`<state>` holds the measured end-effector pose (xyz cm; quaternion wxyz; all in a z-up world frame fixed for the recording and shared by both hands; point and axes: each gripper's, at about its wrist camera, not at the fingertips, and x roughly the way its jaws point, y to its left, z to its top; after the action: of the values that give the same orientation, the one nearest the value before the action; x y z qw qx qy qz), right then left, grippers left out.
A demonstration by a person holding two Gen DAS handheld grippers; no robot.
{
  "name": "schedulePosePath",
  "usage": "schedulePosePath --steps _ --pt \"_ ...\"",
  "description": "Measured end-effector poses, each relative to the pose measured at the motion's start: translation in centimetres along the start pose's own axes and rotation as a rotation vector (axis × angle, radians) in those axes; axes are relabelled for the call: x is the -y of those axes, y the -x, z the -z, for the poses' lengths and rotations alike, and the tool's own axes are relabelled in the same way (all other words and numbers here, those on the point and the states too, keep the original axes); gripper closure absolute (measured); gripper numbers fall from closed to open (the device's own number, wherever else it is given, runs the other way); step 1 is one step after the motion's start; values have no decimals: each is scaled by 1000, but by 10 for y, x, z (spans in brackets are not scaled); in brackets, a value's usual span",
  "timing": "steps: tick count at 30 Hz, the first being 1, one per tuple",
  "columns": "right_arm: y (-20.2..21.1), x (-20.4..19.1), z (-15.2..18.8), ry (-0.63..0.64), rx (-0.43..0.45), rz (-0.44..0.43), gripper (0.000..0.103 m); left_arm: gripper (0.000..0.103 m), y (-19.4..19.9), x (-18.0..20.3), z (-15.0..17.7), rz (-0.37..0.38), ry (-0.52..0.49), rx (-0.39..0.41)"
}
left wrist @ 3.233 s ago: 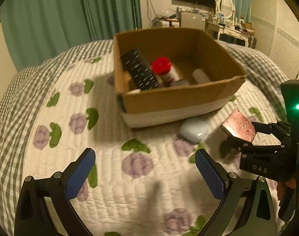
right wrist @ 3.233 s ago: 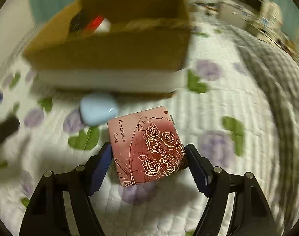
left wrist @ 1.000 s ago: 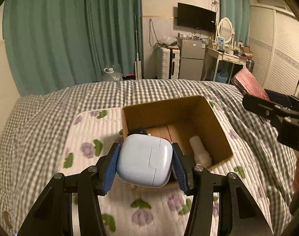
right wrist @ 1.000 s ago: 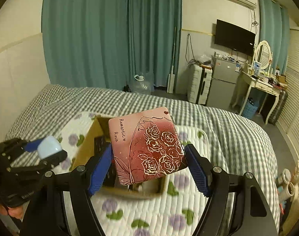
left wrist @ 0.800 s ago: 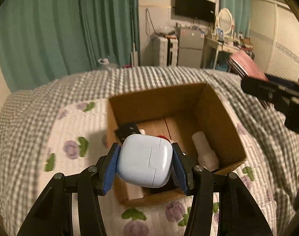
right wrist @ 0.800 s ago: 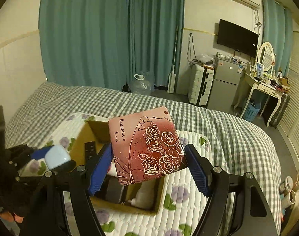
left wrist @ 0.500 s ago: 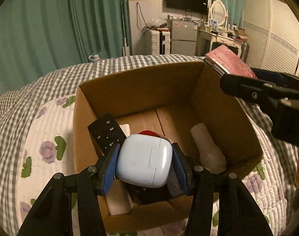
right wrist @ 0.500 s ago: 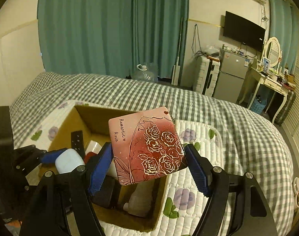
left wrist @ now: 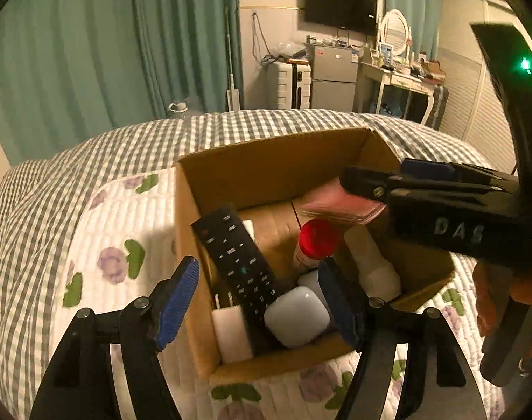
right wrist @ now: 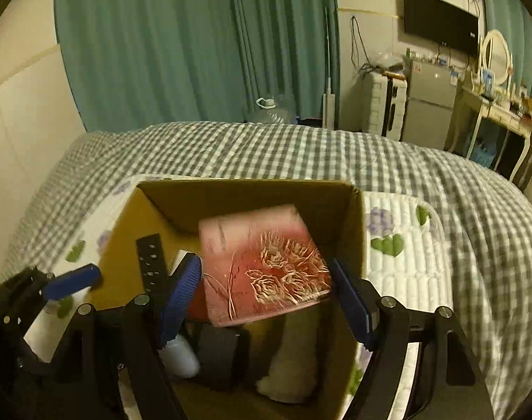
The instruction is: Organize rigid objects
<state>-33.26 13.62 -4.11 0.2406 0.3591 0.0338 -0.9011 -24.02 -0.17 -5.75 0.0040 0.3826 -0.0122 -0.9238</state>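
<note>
Both pairs of blue-padded fingers are spreading over the open brown cardboard box [left wrist: 273,161], and neither presses on anything. Between the left gripper [left wrist: 262,297] pads lies the pale blue rounded earbud case [left wrist: 296,316], free of both pads and resting inside the box at its near wall. The right gripper [right wrist: 266,290] has let go as well: the pink square tin with gold roses [right wrist: 262,262] sits blurred between its pads, clear of them, tilted over the things in the box.

From the left wrist view, the black remote control [left wrist: 236,252] leans at about 10 o'clock from the earbud case, touching it. A white rectangular block [left wrist: 231,332] stands at 9 o'clock of the case. The red-capped bottle [left wrist: 315,241] is at 12 o'clock, the white plastic bottle [left wrist: 371,262] at 2 o'clock, and the pink tin further off at 1 o'clock, under the right gripper's black arm.

Beneath the box is a white quilted pad with purple flowers and green leaves [left wrist: 119,231], spread on a grey checked bedspread [right wrist: 266,150]. Teal curtains [right wrist: 196,42] hang at 12 o'clock behind the bed
</note>
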Motion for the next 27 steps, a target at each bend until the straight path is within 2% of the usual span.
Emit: schedulePosePath --steps 3,7,11,13,14,16,19,20,22,27 --pt "27 2 -3 -6 7 46 23 24 22 -2 1 -11 -1 11" --pt "90 2 -9 36 60 121 23 17 68 -6 -4 -35 -12 83" --pt "164 -6 -15 57 143 142 23 8 124 -13 -12 -48 6 177" --pt "197 -12 -14 70 193 139 18 1 156 -15 -13 -47 19 240" --pt "213 -15 -13 77 225 142 13 0 169 -16 -12 -52 24 270" --pt "246 -23 -8 89 294 150 10 0 195 -18 -13 -53 33 337" --pt "283 -35 -1 98 377 170 4 0 226 -22 -10 -48 42 392" --pt "294 -39 3 98 406 175 0 0 232 -23 -9 -49 42 401" --pt "305 -49 7 104 435 175 0 0 245 -22 -5 -50 34 425" --pt "305 -67 21 140 434 212 0 0 251 -17 12 -46 16 456"
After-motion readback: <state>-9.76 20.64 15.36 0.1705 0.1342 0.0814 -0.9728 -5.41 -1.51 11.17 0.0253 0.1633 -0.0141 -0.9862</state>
